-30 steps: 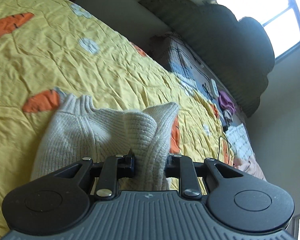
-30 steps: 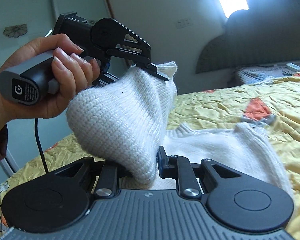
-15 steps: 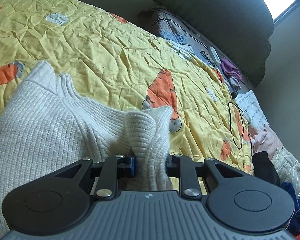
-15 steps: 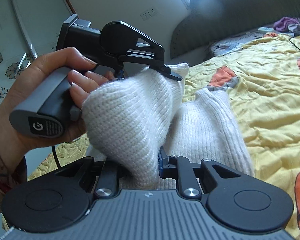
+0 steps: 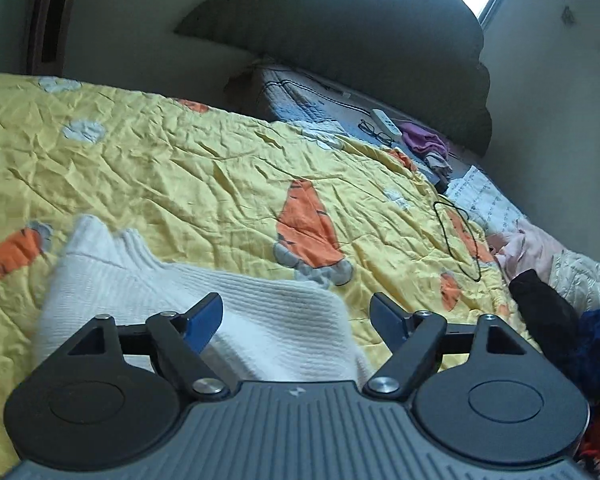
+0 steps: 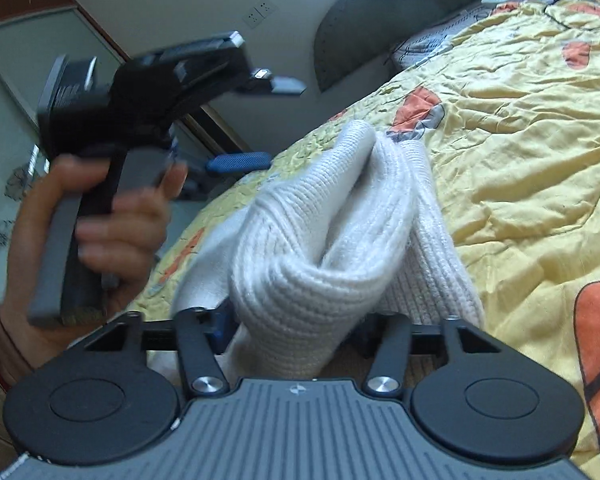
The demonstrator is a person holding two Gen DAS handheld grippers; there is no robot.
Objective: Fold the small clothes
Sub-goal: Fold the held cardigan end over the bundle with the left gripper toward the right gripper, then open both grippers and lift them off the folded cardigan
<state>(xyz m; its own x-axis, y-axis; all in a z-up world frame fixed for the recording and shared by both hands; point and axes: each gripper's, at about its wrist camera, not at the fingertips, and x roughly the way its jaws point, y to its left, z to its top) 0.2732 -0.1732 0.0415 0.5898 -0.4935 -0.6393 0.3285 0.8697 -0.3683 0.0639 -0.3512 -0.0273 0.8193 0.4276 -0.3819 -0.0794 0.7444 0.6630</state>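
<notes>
Two claws, both with jaws just spread apart, neither pinching anything. Left claw (image 5: 296, 314): blue pads wide, white sweater (image 5: 204, 300) lies flat under and between them on the yellow quilt (image 5: 188, 176), no pad pressing. Right claw (image 6: 296, 326): the sweater's bunched fold (image 6: 312, 248) stands between the open jaws, loose, and runs ahead of it onto the quilt. Left of the right claw, a hand (image 6: 100, 224) grips the other claw's handle, blurred. Ahead of the left claw: headboard (image 5: 360, 40), glasses (image 5: 374, 130).
</notes>
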